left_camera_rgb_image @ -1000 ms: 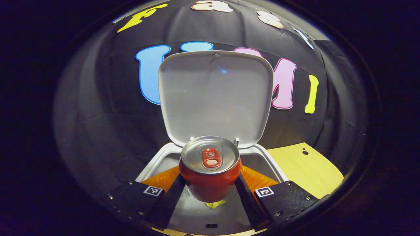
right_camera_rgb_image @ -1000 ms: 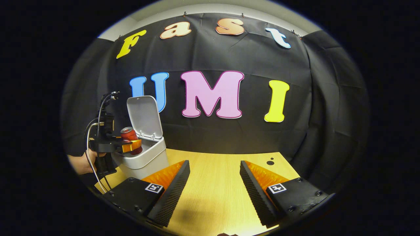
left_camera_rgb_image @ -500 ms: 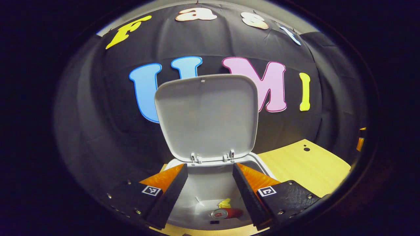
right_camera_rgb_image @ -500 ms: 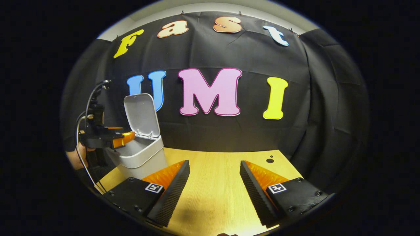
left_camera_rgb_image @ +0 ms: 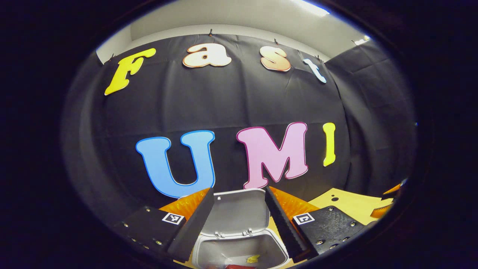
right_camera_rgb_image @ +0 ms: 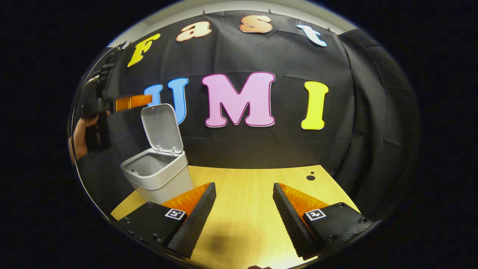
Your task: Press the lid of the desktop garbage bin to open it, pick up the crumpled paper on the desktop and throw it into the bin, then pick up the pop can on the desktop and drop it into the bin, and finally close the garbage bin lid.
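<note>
Bin: We see the desktop garbage bin standing on the tabletop with its mouth open; every place below is given relative to it.
Lid: The lid stands upright at the bin's back edge, on its hinge; closing it is, we judge, the one step left.
Pop can: A sliver of red, which we take for the pop can, lies at the bottom inside the bin.
Crumpled paper: A yellow scrap, which we take for the crumpled paper, lies inside the bin just beside the can.
Left gripper: The left gripper hangs above the bin, near the lid's top edge, fingers apart and holding nothing; in the right gripper view it is held by a hand above and to the front of the lid.
Right gripper: The right gripper hovers over the bare tabletop well to the side of the bin, fingers apart and empty.
Risk, tipping: We judge that a push on the lid from the front or too high would shove the light bin backward or topple it instead of swinging the lid down.
Risk, latch: A soft press may leave the lid unlatched, so that it springs up again.
Risk, pinch: A finger caught under the lid's falling rim would block the close.
</note>
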Demonstrator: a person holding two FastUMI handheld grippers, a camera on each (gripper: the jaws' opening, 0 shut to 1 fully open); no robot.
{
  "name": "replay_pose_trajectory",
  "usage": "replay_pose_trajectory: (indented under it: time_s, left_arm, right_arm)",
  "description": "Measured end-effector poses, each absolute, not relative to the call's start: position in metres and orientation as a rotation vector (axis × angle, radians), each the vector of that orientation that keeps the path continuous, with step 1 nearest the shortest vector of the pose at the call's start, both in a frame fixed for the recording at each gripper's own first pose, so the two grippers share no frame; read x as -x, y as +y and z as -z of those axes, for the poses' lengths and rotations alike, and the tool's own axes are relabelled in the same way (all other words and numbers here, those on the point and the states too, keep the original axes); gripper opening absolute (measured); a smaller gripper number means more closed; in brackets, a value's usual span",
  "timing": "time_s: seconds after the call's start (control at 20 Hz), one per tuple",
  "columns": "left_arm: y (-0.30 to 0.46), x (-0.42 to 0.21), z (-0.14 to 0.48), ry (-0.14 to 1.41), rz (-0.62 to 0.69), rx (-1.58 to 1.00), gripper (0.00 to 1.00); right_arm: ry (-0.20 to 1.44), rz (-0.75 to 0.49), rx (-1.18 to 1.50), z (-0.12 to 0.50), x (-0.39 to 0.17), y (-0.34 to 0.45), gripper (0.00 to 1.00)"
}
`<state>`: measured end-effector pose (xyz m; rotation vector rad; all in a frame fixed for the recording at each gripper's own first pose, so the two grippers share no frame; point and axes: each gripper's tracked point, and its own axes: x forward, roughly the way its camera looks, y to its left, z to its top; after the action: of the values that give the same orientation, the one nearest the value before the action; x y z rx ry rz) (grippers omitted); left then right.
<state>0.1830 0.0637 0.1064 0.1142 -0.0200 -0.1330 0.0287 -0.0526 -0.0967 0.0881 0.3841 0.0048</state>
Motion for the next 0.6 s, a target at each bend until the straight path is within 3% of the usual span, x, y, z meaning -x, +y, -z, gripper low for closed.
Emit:
replay_pose_trajectory:
  time_s: [0.25,0.6]
  left_arm:
    - [0.072,-0.213,-0.128,-0.001,0.135,-0.091,0.90]
    - [0.101,-0.281,-0.098,0.116,0.094,-0.080,0.90]
  right_arm:
    - [0.426,0.005,-0.122,0.116,-0.017,-0.057,0.99]
    - [0.454,0.038,-0.143,0.127,-0.006,-0.066,0.99]
